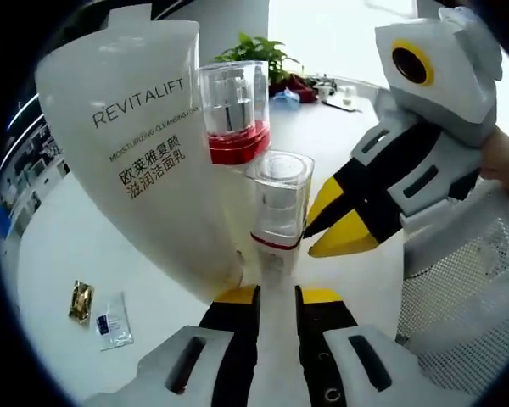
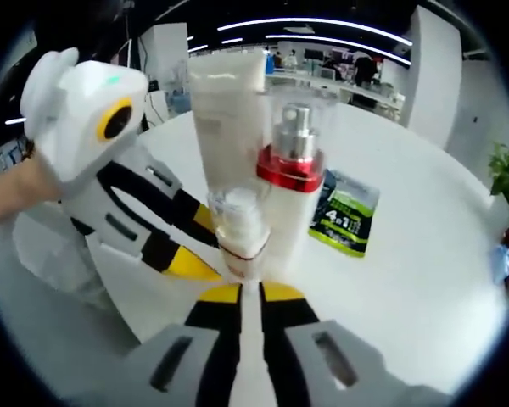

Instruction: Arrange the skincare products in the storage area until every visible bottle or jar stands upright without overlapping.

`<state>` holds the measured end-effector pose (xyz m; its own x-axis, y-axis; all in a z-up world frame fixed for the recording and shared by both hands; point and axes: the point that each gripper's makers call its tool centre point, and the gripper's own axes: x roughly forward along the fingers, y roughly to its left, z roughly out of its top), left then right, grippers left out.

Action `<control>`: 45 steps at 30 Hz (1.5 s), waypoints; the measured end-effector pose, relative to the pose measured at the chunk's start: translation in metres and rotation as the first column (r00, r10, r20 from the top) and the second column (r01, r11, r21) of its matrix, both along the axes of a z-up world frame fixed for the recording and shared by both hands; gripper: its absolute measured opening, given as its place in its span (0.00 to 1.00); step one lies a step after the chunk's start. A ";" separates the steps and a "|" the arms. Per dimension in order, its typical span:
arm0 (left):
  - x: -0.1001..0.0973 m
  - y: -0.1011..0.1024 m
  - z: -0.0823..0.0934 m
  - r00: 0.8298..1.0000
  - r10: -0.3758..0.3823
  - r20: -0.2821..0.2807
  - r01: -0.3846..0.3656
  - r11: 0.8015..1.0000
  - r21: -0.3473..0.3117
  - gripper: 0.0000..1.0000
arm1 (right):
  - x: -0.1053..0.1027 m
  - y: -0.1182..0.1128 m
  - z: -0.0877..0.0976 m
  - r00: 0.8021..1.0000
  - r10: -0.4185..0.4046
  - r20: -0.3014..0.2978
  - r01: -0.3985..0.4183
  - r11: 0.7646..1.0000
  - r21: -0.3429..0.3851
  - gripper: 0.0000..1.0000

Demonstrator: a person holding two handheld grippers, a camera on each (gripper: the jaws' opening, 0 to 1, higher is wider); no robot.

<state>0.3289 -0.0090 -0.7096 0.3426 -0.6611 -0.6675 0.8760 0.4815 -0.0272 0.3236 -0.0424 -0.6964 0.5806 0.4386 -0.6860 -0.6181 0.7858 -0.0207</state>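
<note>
Between my left gripper (image 1: 277, 297) jaws stands a small clear-capped bottle (image 1: 279, 203) on the white table (image 1: 59, 246), pinched at its base. Beside it stand a red-collared pump bottle (image 1: 233, 110) and a white Revitalift tube (image 1: 144, 144). My right gripper (image 2: 243, 295) is nearly closed around the same small bottle (image 2: 237, 222). A green sachet (image 2: 346, 214) lies behind.

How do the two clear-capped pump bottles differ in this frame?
The taller pump bottle has a broad red collar; the shorter pump bottle has only a thin red ring. The taller one stands farther back against the white Revitalift tube; the shorter one sits just ahead of the left tool. Both stand upright with clear caps.
</note>
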 end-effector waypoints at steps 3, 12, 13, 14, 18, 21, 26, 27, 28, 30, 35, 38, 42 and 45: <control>-0.001 0.004 0.005 1.000 0.003 0.011 -0.003 1.000 0.002 0.15 | -0.001 0.002 0.005 1.000 0.003 0.014 -0.003 1.000 0.000 0.09; -0.011 0.021 0.019 0.999 0.028 0.038 -0.029 1.000 0.005 0.22 | -0.012 0.005 0.012 0.999 0.006 0.035 -0.007 1.000 0.007 0.17; -0.011 0.023 0.021 0.999 0.034 0.042 -0.034 0.999 0.002 0.23 | -0.013 0.004 0.013 0.999 -0.001 0.038 0.001 1.000 0.011 0.20; -0.012 0.026 0.024 0.998 0.039 0.044 -0.039 0.999 -0.003 0.24 | -0.014 0.004 0.014 0.999 -0.006 0.040 0.005 1.000 0.016 0.22; -0.013 0.036 0.033 0.996 0.071 0.062 -0.071 0.997 -0.016 0.28 | -0.020 0.002 0.018 0.999 -0.019 0.046 0.018 0.999 0.028 0.28; -0.014 0.043 0.042 0.993 0.092 0.070 -0.090 0.995 -0.035 0.33 | -0.023 0.003 0.022 0.998 -0.022 0.052 0.021 0.999 0.030 0.32; -0.016 0.056 0.052 0.990 0.118 0.074 -0.114 0.992 -0.055 0.41 | -0.029 0.005 0.032 0.997 -0.020 0.079 0.018 0.999 0.034 0.39; -0.017 0.061 0.054 0.989 0.129 0.079 -0.125 0.991 -0.053 0.42 | -0.030 0.006 0.033 0.997 -0.020 0.081 0.017 0.999 0.033 0.41; -0.018 0.064 0.055 0.987 0.134 0.085 -0.130 0.990 -0.055 0.43 | -0.031 0.007 0.035 0.996 -0.019 0.086 0.016 0.999 0.031 0.42; -0.020 0.072 0.058 0.985 0.152 0.085 -0.148 0.987 -0.059 0.46 | -0.033 0.008 0.039 0.996 -0.017 0.093 0.014 0.999 0.033 0.44; -0.022 0.092 0.059 0.978 0.186 0.097 -0.182 0.982 -0.048 0.53 | -0.038 0.009 0.044 0.994 -0.004 0.109 0.002 1.000 0.022 0.50; -0.025 0.105 0.059 0.974 0.207 0.094 -0.203 0.978 -0.051 0.59 | -0.041 0.009 0.046 0.994 -0.002 0.111 0.000 1.000 0.013 0.56; -0.031 0.117 0.063 0.969 0.228 0.101 -0.222 0.973 -0.061 0.64 | -0.045 0.006 0.049 0.992 -0.014 0.122 0.014 1.000 -0.002 0.65; -0.035 0.125 0.068 0.959 0.268 0.091 -0.260 0.961 -0.091 0.69 | -0.049 0.006 0.051 0.993 -0.007 0.122 0.008 1.000 -0.007 0.68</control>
<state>0.2934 0.1165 -0.6412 0.5752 -0.5863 -0.5704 0.7183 0.6957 0.0091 0.2751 -0.0360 -0.6451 0.6634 0.4286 -0.6134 -0.6044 0.7902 -0.1015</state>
